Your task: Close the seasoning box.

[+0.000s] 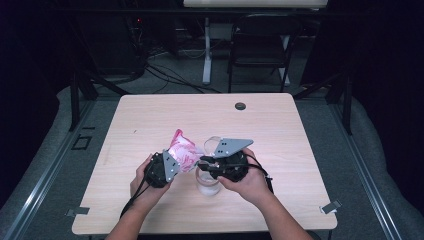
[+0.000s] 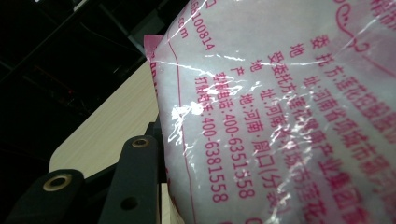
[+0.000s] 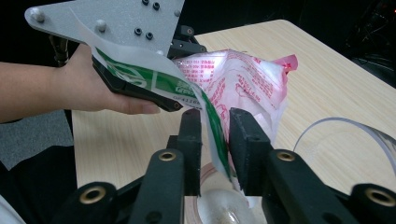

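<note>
A pink-and-white printed plastic bag (image 1: 182,150) is held up over the table's middle between both grippers. My left gripper (image 1: 175,163) is shut on the bag's lower left side. In the left gripper view the bag (image 2: 280,107) presses against one of the fingers (image 2: 135,182) and hides the other. My right gripper (image 3: 215,135) is shut on a green-and-white strip of film (image 3: 212,126) that runs up to the bag (image 3: 243,79). In the high view the right gripper (image 1: 204,161) sits just right of the bag. A clear glass (image 1: 207,184) stands under both grippers, its mouth (image 3: 224,210) below the right jaws.
A clear curved plastic rim (image 3: 336,128) lies on the wooden table (image 1: 280,125) to the right of the bag. A black round grommet (image 1: 240,106) is set near the far edge. A dark chair (image 1: 260,47) and cables stand beyond the table.
</note>
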A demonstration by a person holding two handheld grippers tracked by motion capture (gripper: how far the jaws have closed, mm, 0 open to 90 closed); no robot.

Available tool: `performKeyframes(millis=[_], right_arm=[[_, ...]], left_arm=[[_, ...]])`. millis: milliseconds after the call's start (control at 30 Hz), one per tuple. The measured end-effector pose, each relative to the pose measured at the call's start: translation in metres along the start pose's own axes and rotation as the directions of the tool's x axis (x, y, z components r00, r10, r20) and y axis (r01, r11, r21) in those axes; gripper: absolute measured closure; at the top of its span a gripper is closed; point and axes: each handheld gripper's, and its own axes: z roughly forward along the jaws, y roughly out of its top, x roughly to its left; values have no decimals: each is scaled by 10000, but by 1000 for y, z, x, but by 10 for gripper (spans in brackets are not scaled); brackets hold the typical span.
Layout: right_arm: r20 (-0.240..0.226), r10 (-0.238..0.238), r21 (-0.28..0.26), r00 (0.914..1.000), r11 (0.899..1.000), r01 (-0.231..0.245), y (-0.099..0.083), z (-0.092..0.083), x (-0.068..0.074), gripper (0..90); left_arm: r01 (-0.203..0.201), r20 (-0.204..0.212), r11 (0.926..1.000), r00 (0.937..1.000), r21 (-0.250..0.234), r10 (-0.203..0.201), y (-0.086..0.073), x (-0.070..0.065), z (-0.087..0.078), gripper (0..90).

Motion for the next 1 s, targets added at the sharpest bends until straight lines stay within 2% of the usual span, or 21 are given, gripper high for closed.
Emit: performKeyframes(millis=[467,1000], right_arm=[[-270,193,256,9994,9995,-186,-2,2,0,893],[-530,607,415,9967,9974,-586,-6,2,-5,900]], left_arm=[[-620,-545,9979,9966,-160,611,0,-3,-4,616],[-1281,-1044,9916,9866,-179,1255,0,-6,-6,616]])
